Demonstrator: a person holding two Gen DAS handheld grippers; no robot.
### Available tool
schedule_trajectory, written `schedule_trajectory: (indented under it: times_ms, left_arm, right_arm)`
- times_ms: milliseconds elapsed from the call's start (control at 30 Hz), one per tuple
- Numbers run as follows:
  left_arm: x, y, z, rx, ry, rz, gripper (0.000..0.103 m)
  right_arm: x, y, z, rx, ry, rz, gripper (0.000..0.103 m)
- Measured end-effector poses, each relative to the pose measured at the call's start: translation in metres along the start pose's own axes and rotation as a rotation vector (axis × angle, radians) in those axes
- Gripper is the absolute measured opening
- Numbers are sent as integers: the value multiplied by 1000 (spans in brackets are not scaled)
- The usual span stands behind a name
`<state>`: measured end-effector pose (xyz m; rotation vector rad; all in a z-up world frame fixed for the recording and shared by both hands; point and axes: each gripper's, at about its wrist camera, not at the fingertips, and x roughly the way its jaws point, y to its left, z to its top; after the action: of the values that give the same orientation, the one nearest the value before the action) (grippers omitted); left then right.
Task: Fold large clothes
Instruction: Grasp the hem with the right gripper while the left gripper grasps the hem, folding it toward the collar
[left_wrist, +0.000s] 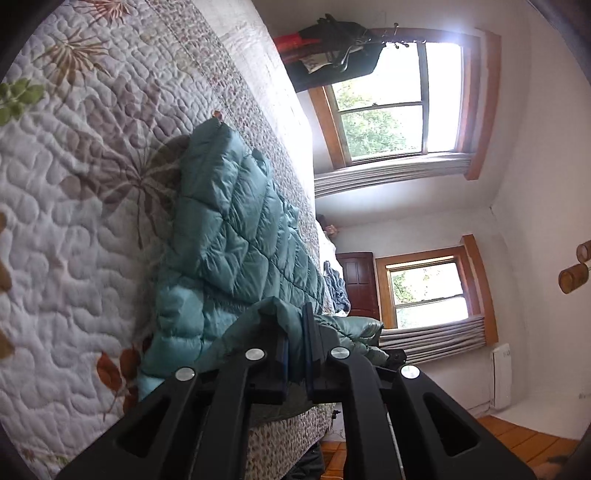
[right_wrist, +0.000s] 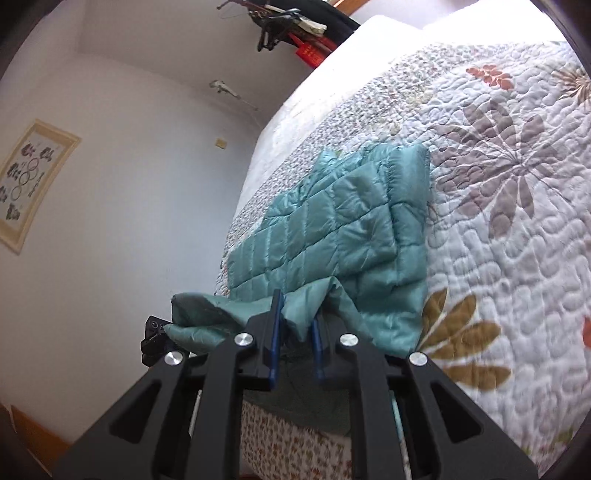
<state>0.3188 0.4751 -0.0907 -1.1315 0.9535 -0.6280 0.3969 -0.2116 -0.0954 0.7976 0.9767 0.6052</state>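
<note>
A teal quilted puffer jacket (left_wrist: 236, 236) lies flat on a floral quilted bed (left_wrist: 74, 221), near the bed's edge. My left gripper (left_wrist: 295, 325) is shut on a bunched near edge of the jacket, lifted slightly off the bed. In the right wrist view the same jacket (right_wrist: 343, 221) stretches away over the quilt (right_wrist: 498, 240). My right gripper (right_wrist: 297, 314) is shut on another fold of the jacket's near edge, with fabric pinched between its blue pads (right_wrist: 275, 332). The left gripper's tip shows at the left of the right wrist view, with fabric draped on it.
Two wood-framed windows (left_wrist: 391, 107) with bunched blinds face the bed. A dark door (left_wrist: 358, 280) and wooden floor (left_wrist: 517, 439) lie beyond. Dark clothing and hangers (right_wrist: 284, 22) hang past the bed's far end. A framed picture (right_wrist: 29, 184) hangs on the white wall.
</note>
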Motion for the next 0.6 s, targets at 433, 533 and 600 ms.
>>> schedule_trajectory:
  times_ms: [433, 533, 600]
  left_arm:
    - [18, 21, 47, 16, -32, 31, 63]
    - [11, 4, 46, 125, -40, 48, 66]
    - [8, -3, 46, 203, -61, 147, 67]
  right_arm:
    - [41, -40, 42, 62, 42, 68, 59]
    - [30, -27, 44, -40, -2, 20, 59]
    - [30, -20, 44, -111, -16, -55, 59]
